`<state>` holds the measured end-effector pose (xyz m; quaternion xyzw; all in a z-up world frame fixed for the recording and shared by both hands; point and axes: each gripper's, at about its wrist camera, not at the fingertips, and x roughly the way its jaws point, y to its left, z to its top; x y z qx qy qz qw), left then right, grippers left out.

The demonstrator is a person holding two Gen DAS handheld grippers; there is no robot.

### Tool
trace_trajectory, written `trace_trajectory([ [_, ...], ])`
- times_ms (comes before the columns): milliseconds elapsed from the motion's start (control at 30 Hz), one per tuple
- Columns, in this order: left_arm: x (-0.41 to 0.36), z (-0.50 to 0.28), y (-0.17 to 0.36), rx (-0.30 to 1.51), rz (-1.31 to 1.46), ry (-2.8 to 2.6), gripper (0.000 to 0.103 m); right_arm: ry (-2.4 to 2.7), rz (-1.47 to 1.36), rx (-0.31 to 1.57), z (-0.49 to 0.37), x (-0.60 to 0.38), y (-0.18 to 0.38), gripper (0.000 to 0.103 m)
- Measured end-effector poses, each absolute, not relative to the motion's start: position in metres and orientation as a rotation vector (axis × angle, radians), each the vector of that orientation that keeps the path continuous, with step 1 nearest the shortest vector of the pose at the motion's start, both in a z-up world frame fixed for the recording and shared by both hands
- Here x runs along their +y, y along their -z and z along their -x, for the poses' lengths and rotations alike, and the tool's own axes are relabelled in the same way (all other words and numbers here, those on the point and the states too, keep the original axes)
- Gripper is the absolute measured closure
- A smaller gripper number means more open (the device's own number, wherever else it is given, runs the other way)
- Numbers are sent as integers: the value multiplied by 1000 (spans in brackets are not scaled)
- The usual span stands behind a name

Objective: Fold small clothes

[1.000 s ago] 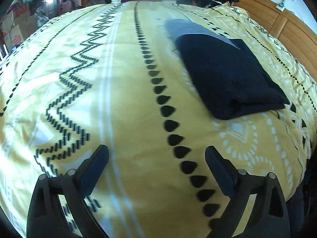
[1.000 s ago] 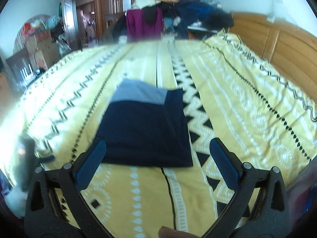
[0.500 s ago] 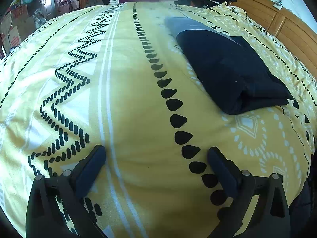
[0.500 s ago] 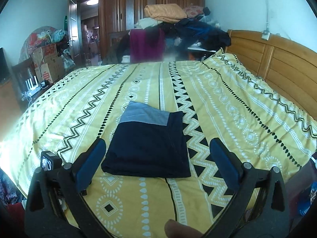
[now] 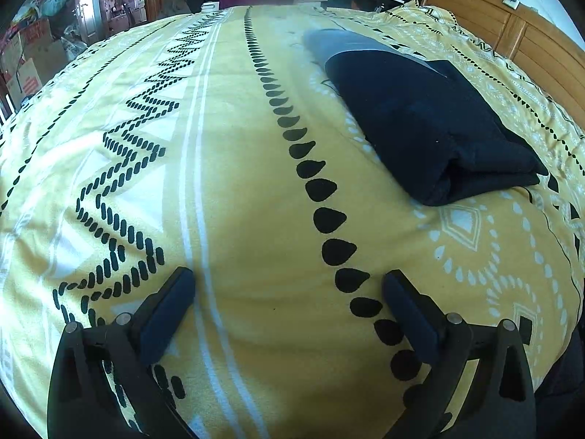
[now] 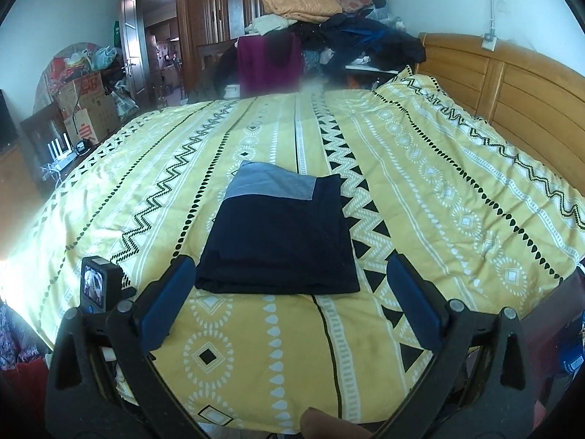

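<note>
Both of our grippers have their jaws spread wide and there's nothing between them. The left gripper (image 5: 289, 292) sits low over the yellow patterned bedspread (image 5: 234, 190), its blue-padded fingers (image 5: 166, 314) just above the fabric near the bed's front edge; we can't tell if they actually touch it. The right gripper (image 6: 290, 281) hangs higher and further back, looking down the bed, also gripping nothing. A fingertip (image 6: 321, 426) of our right hand pokes in at the bottom edge of that view.

The folded navy blue garment with a grey band at its far end (image 6: 279, 234) lies flat on the bedspread, roughly mid-bed, in a neat rectangle. From the left wrist view it's off to the right (image 5: 427, 128), well apart from that gripper, and you can see the stacked layers at its near fold. In the right wrist view it sits straight ahead between the two fingers, not touched by either.

The left gripper's small black camera (image 6: 99, 285) shows at the lower left of the right view.

Room-wise: a wooden headboard (image 6: 512, 84) on the right, a messy pile of clothes and blankets (image 6: 329, 36) past the far side of the bed in front of dark wooden wardrobes (image 6: 219, 18), cardboard boxes (image 6: 87, 109) on the left, and an open door (image 6: 131, 36) beside them.
</note>
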<state>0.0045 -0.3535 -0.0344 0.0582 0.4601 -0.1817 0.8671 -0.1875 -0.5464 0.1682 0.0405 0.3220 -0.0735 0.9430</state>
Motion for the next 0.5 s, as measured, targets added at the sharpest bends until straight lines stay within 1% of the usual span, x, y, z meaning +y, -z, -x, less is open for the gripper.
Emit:
trace_trajectory([
  [167, -356, -6, 27, 997, -142, 381, 1, 153, -54, 648, 189, -542, -171, 0],
  [267, -355, -5, 10, 995, -118, 374, 10, 149, -57, 642, 188, -542, -173, 0],
  [300, -354, -4, 0, 980, -102, 372, 12, 150, -53, 640, 187, -542, -174, 0],
  [400, -350, 2, -47, 905, -40, 367, 12, 152, -51, 637, 184, -542, -176, 0],
  [467, -350, 11, -88, 823, -11, 378, 11, 157, -54, 629, 181, -542, -180, 0],
  [500, -352, 16, -107, 785, -3, 383, 9, 159, -57, 626, 180, -542, -181, 0],
])
